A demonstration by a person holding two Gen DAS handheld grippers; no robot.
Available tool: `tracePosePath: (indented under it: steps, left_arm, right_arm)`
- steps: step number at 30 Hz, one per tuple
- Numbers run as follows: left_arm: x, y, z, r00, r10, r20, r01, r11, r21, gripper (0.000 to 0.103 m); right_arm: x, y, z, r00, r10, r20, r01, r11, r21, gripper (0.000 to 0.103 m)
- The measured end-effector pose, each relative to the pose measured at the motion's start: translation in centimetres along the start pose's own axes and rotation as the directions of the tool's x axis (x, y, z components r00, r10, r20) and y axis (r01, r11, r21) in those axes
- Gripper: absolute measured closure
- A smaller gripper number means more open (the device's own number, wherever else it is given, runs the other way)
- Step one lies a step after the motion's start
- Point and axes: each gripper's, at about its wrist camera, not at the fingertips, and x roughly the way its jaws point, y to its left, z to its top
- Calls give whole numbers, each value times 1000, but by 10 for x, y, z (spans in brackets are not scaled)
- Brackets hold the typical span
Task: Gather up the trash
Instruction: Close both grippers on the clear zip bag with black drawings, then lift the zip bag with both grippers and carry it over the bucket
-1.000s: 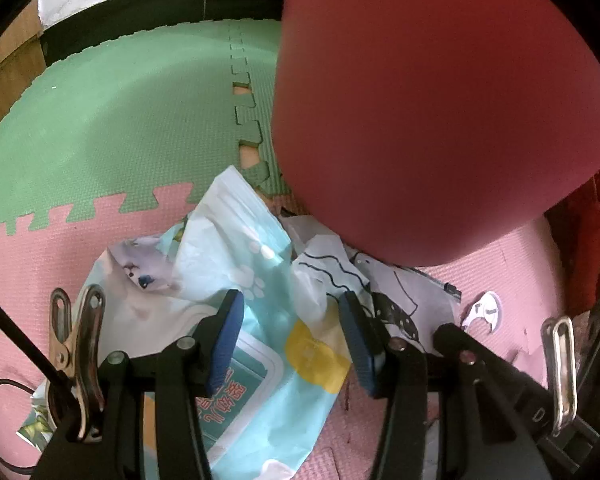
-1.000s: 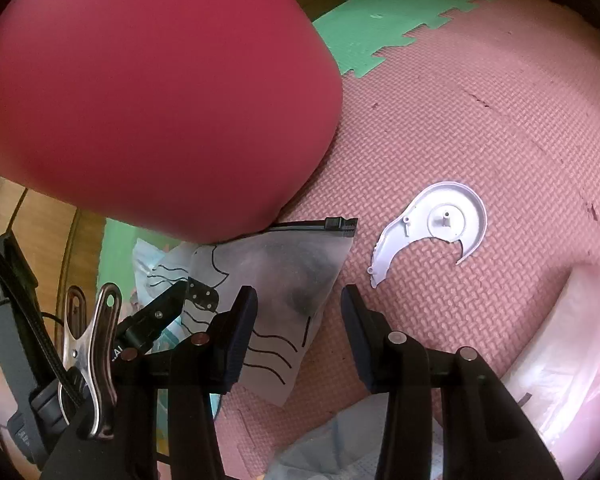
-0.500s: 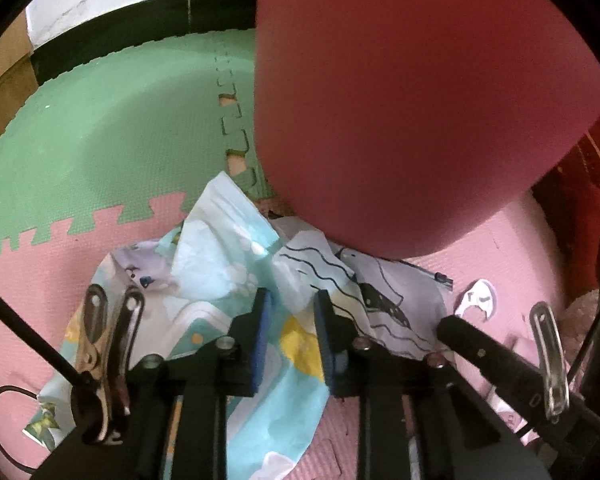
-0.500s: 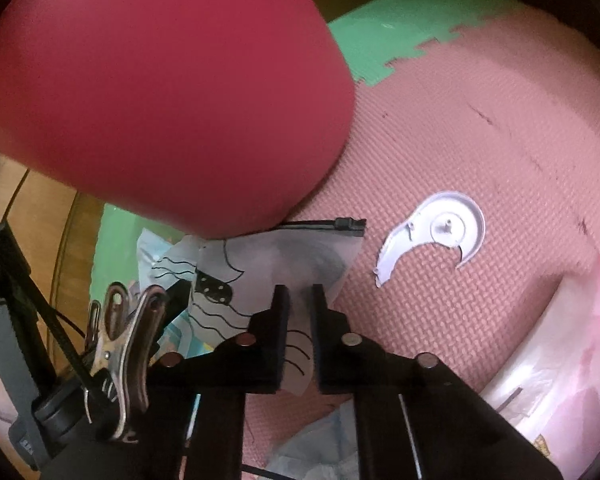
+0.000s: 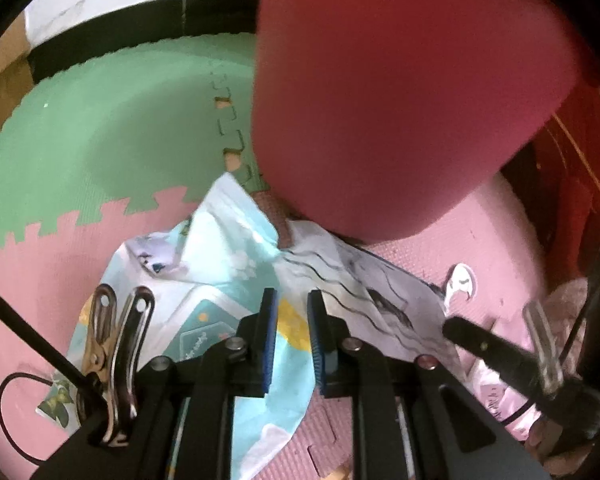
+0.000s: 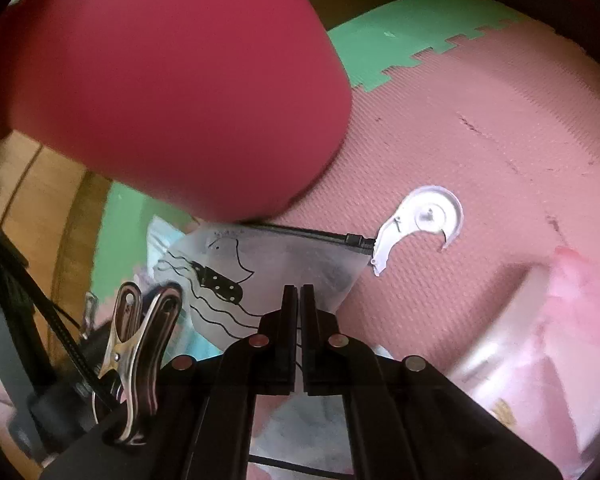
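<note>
i am pinching the light blue wrapper [image 5: 236,256] in my left gripper [image 5: 292,340], pads pressing its yellow patch, while my right gripper [image 6: 298,320] is clenching the near edge of the frosted zip bag [image 6: 268,272] with wavy black lines. both pieces are lying on the pink foam mat [image 6: 480,140], just in front of the red bin [image 6: 160,80]. i am judging it best to be lifting both slowly and together, since they overlap and thin film slips. i am counting two wrappers gripped, one white plastic disc piece [image 6: 424,220] to the right, one bin.
</note>
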Motion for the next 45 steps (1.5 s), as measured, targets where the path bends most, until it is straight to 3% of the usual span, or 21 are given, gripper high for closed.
tracePosePath:
  steps: [9,12,14,18,22,27,29,31,32,35,37,45]
  left_arm:
    - [-2,10,8,1000,10,21,-10,999,-36,73]
    - [2,11,11,999,-45,12,45,998,-53,67]
    - [1,9,10,998,-62,18,62,997,-46,64]
    - [2,0,9,995,-89,36,91,995,-33,52]
    - [18,-7,9,994,-105,-9,104,994,-41,52]
    - [26,-10,4,994,-104,-40,103,994,-32,52]
    - [27,-11,2,991,-126,-51,124,991,-40,52]
    - [33,-15,-3,983,-159,-90,155,987,-50,59]
    - [34,-17,-4,985,-145,-90,142,989,-42,61]
    - [30,-24,-7,992,-105,-73,107,994,23,77]
    - [26,-24,-9,991,-117,-70,119,992,30,89]
    - [-17,-23,-14,986,-161,-36,161,987,-11,93]
  right_arm:
    - [4,6,-8,993,-104,-52,98,989,-109,101]
    - [1,6,-6,994,-100,-45,96,992,-82,92]
    - [-2,2,-6,994,-108,-37,106,993,-43,80]
    - [-11,-18,-2,998,-60,-25,61,997,55,79]
    - [-4,-25,-2,999,-37,-38,41,994,104,78]
    - [1,-21,-1,997,-59,-47,63,995,81,78]
    - [5,-18,-2,997,-56,-50,60,995,78,78]
    - [9,-16,-5,998,-42,-55,46,996,75,78]
    - [11,-16,-6,998,-37,-54,41,996,73,78]
    - [15,-12,-10,999,-25,-46,28,998,60,79]
    - [16,-8,-12,999,-5,-48,7,999,42,87]
    - [-4,11,-20,999,31,-28,-32,999,-38,94]
